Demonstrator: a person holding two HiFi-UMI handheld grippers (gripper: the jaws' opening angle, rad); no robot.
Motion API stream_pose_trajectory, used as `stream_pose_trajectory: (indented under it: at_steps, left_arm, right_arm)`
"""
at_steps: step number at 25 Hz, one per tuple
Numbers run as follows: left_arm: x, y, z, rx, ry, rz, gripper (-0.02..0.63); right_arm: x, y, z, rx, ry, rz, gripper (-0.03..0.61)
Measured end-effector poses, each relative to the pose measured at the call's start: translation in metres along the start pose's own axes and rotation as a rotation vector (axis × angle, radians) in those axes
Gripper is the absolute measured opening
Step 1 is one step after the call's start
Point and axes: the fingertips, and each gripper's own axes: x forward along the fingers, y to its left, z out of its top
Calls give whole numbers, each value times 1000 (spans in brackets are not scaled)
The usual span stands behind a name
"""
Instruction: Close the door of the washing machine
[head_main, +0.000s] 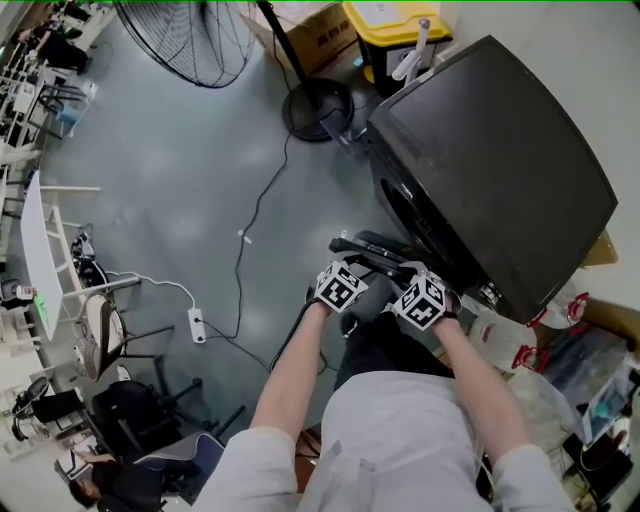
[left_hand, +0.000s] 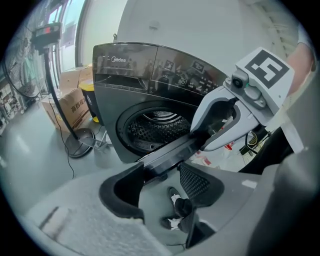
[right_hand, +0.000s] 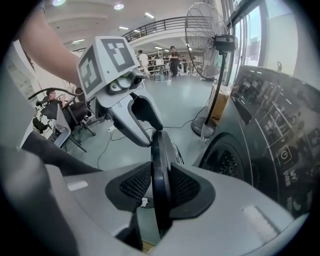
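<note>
Dark grey washer (head_main: 500, 170) stands by the wall, its door (right_hand: 159, 145) swung open in front of the drum. The right gripper (right_hand: 161, 169) is clamped on the door's rim. The left gripper (left_hand: 162, 171) has its jaws apart, the rim between their tips. A fan (head_main: 195, 40) stands nearby.

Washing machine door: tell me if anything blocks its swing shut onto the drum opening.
Nothing visible does. The door, held in the right gripper's jaws, faces an unobstructed drum opening; nothing hangs out of it.
</note>
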Motion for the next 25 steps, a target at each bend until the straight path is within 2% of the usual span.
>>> stream_pose_trajectory:
  at_steps: [11, 19, 25]
  left_arm:
    - [15, 28, 43, 69, -47, -34, 222]
    - [30, 35, 70, 116, -71, -120, 225]
    - [39, 45, 87, 158, -75, -186, 221]
  right_arm:
    - [-3, -45, 11, 157, -7, -107, 123]
    - [-10, -72, 10, 286, 3, -199, 127]
    - [-9, -91, 11, 440, 1, -294, 141]
